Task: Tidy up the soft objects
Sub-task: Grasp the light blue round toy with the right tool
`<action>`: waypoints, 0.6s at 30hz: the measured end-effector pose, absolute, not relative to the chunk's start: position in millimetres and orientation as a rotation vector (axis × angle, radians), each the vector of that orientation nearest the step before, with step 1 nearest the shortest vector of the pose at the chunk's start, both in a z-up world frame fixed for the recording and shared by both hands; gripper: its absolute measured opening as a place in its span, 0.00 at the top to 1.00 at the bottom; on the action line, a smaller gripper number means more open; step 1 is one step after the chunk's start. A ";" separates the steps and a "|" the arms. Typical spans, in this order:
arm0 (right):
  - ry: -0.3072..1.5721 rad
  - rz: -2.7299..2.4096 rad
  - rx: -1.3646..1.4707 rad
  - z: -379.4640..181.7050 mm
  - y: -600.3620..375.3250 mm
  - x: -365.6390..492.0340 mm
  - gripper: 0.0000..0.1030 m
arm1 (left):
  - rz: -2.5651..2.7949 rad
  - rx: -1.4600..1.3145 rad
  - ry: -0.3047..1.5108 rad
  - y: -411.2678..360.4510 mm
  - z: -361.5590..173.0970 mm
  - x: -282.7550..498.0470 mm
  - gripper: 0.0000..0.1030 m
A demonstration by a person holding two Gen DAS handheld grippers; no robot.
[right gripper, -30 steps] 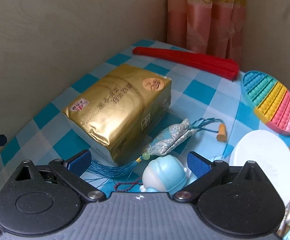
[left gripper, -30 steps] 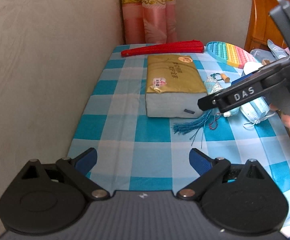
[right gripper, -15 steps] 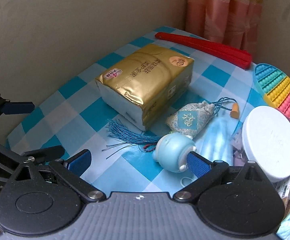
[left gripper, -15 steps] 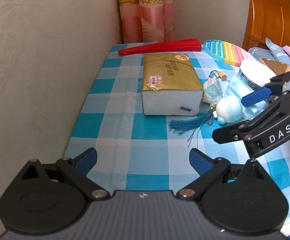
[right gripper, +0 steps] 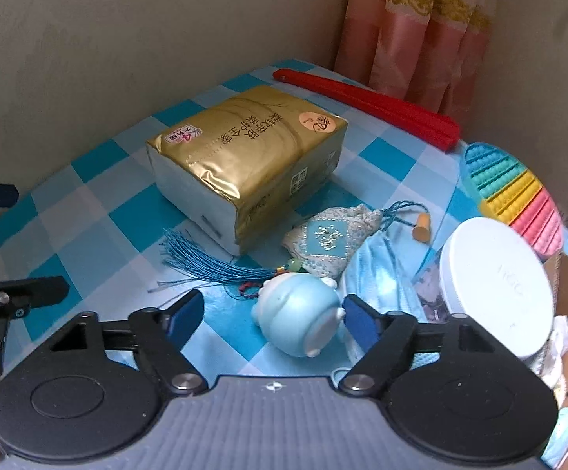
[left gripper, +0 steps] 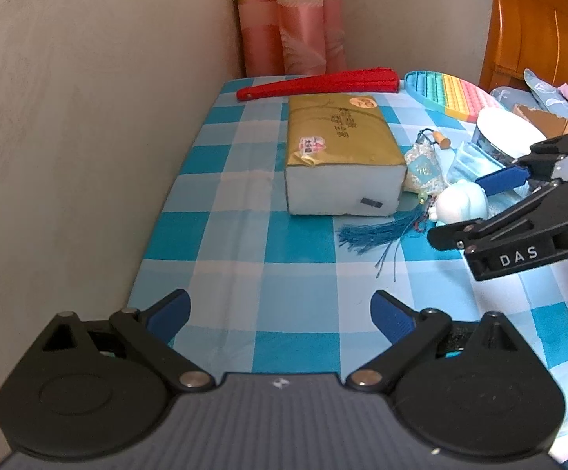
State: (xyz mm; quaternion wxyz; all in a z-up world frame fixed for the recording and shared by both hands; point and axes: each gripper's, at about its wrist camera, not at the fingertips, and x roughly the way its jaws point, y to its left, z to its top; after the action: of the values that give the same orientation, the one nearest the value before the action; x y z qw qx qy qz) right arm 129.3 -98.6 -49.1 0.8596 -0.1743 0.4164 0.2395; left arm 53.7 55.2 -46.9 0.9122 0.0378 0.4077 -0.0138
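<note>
- Your right gripper (right gripper: 272, 315) is gaping wide around the blue toy (right gripper: 297, 319), its right pad touching it, nothing clamped.
- Your left gripper (left gripper: 280, 313) is hanging open and empty over the checked cloth (left gripper: 236, 211).
- The sachet (right gripper: 332, 239) is lying just beyond the toy, beside the tissue pack (right gripper: 248, 156).

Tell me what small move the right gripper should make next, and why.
Probably ease the right gripper forward a little and close on the pale blue squishy toy. Its jaws are open, the toy already lies between the blue fingers, nearer the right one, and nothing is held. The left gripper hangs open over bare checked cloth.
</note>
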 end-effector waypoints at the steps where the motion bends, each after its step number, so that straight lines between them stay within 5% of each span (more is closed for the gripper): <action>1: 0.870 0.496 -0.380 -50.2 -97.8 128.4 0.24 | -0.029 0.079 0.842 54.9 -47.6 53.3 0.05; 5: 0.861 0.452 -0.421 -56.0 -96.2 127.2 0.48 | -0.036 0.083 0.848 53.2 -49.2 52.6 0.05; 18: 0.870 0.465 -0.347 -46.8 -110.4 98.4 0.49 | -0.048 0.113 0.841 50.1 -46.6 53.4 0.05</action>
State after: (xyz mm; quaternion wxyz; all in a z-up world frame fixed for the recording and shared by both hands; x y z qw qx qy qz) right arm 98.4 -110.4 -46.8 0.8664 -0.1655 0.4155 0.2222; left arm 53.4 50.1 -46.6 0.9110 0.0550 0.4079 -0.0234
